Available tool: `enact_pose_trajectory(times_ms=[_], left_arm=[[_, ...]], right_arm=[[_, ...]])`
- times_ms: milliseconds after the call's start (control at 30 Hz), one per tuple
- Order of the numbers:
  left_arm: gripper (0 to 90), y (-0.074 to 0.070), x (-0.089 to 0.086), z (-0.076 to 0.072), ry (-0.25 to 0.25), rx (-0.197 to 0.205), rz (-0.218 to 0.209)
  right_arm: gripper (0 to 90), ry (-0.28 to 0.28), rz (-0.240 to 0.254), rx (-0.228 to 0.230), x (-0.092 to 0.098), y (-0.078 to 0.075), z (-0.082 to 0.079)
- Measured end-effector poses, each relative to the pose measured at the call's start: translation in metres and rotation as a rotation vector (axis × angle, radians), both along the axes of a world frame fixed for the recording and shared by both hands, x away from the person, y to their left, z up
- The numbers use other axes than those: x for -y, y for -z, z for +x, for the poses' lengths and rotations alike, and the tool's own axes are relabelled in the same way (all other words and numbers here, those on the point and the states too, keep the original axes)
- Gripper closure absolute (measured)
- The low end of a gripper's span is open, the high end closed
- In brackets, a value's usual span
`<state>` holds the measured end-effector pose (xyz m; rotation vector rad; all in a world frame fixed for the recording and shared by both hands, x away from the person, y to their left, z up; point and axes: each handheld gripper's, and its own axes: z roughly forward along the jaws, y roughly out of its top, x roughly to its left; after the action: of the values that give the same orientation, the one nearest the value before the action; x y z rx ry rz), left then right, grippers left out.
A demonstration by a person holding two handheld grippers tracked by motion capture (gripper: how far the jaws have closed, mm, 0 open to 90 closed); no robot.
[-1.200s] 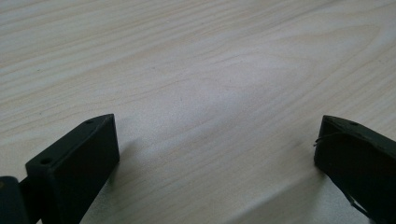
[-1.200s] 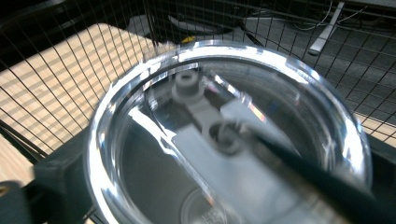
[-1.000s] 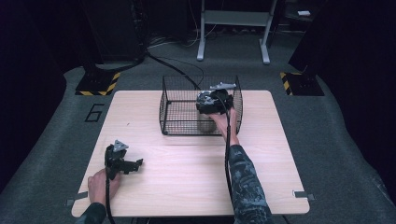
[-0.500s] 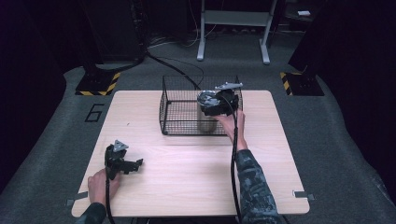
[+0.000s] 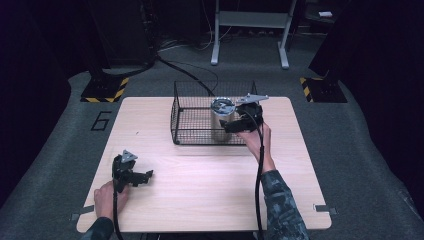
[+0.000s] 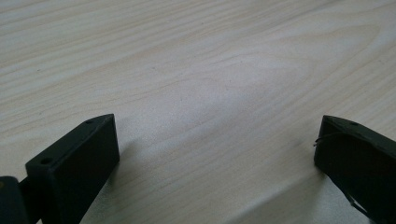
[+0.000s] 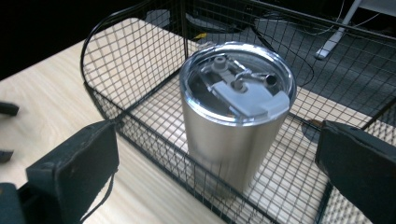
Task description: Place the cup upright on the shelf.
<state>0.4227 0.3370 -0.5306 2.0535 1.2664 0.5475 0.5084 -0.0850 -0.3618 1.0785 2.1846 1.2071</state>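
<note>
A steel tumbler (image 5: 220, 119) with a clear lid stands upright inside a black wire basket (image 5: 192, 125), close to its right front corner. My right gripper (image 5: 232, 126) is held just outside that corner, open, pointing at the tumbler. In the right gripper view the tumbler (image 7: 236, 116) stands between and beyond the wide-apart jaws of my right gripper (image 7: 217, 129), untouched. My left gripper (image 5: 144, 177) rests low at the table's front left, open. In the left gripper view my left gripper (image 6: 217, 123) has nothing but bare wood between its jaws.
The light wooden table (image 5: 210, 195) has free room in front of the basket and on its left half. The basket wall (image 7: 140, 135) runs between my right gripper and the tumbler. Beyond the table are dark floor, cables and a metal stand (image 5: 250, 30).
My right gripper has drawn back from over the basket, to the right and toward the person, uncovering the tumbler standing inside. The left gripper has stayed put.
</note>
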Motion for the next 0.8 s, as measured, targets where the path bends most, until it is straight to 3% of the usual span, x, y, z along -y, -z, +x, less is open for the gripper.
enact_pose_trajectory(times_ms=[467, 567, 800], left_arm=[[0.0, 0.000, 0.000, 0.000, 0.000, 0.000, 0.000], [0.0, 0.000, 0.000, 0.000, 0.000, 0.000, 0.000], [0.0, 0.000, 0.000, 0.000, 0.000, 0.000, 0.000]], right_arm=[[0.0, -0.017, -0.060, 0.031, 0.023, 0.006, -0.051], [0.0, 0.001, -0.072, 0.025, 0.032, 0.016, -0.065], [0.0, 0.035, -0.066, -0.006, 0.051, 0.041, -0.081]])
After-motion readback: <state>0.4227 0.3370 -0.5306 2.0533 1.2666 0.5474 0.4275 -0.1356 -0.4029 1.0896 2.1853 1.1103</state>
